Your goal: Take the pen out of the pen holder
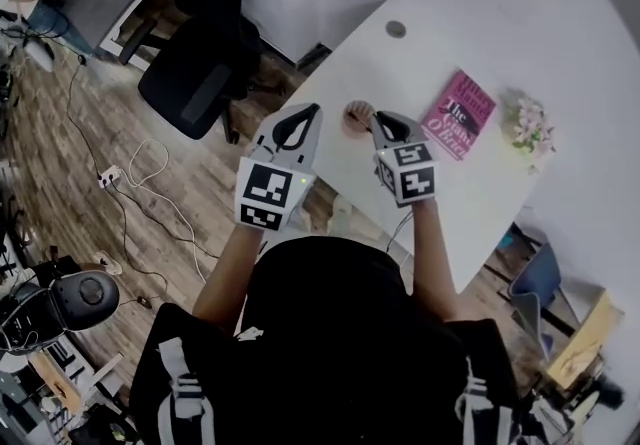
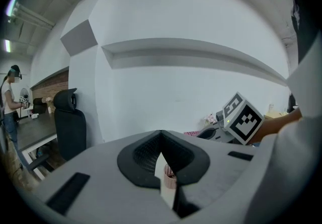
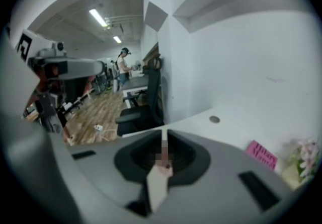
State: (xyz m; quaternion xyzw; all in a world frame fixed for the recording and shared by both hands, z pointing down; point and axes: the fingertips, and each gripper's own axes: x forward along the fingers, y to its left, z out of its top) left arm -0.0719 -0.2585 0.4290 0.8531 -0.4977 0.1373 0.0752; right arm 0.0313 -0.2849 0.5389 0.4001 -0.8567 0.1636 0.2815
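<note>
Tools are flanking the pen holder (image 1: 354, 113), which is standing at the white counter's (image 1: 470, 193) near edge with the pen (image 1: 362, 120) sitting in it. We are holding the left tool (image 1: 306, 114) pressed together, pinching nothing. The right tool (image 1: 376, 118) is hovering just beside the holder, its jaws drawn almost together. 1 pink book (image 1: 458, 113) is lying nearby.

The white table (image 1: 420, 63) carries a pink book (image 1: 459, 114), a flower bunch (image 1: 528, 123) and a pen holder (image 1: 357, 116).
</note>
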